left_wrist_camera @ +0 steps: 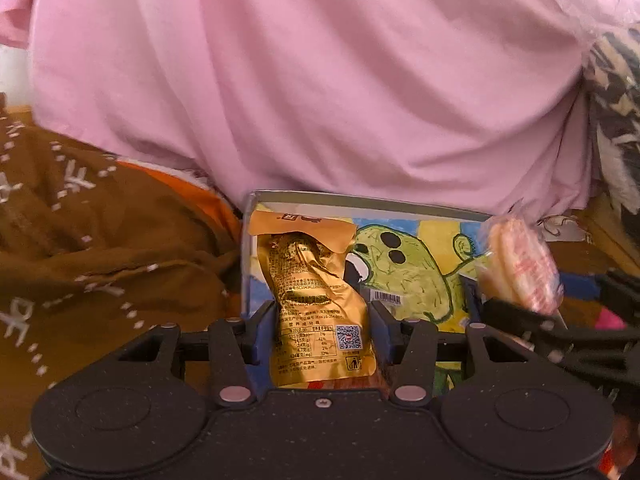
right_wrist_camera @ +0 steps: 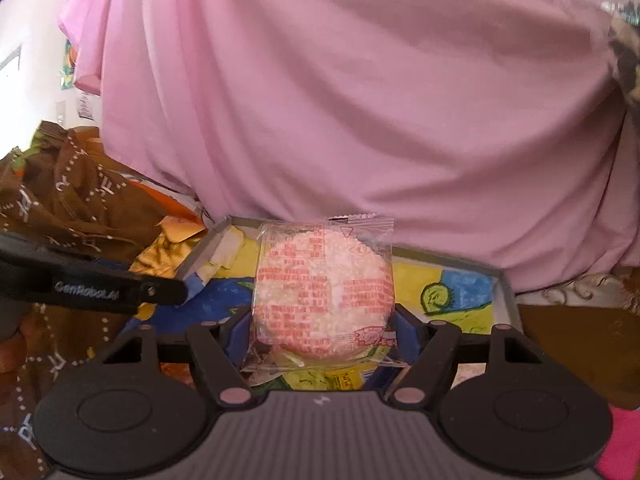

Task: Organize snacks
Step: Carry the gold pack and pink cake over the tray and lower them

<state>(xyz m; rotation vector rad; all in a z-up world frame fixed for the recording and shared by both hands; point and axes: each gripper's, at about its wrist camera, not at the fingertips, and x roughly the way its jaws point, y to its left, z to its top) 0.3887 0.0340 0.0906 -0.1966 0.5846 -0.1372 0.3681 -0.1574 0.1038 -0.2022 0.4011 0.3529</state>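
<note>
My left gripper [left_wrist_camera: 322, 312] is shut on a gold foil snack pouch [left_wrist_camera: 316, 300] with a QR code, held over the left end of a shallow box [left_wrist_camera: 360, 198] whose floor bears a green cartoon drawing. My right gripper [right_wrist_camera: 324, 320] is shut on a round rice cracker in a clear wrapper with red print [right_wrist_camera: 324, 296], held above the same box [right_wrist_camera: 506, 292]. In the left wrist view that rice cracker [left_wrist_camera: 520, 264] and the right gripper [left_wrist_camera: 516, 312] show at the box's right side. The left gripper's black arm [right_wrist_camera: 100, 286] enters the right wrist view from the left.
A large pink sheet [left_wrist_camera: 320, 80] hangs close behind the box. A brown cloth with white marks [left_wrist_camera: 80, 240] lies to the left, over something orange [left_wrist_camera: 192, 196]. A black and white patterned fabric [left_wrist_camera: 616, 120] is at the right.
</note>
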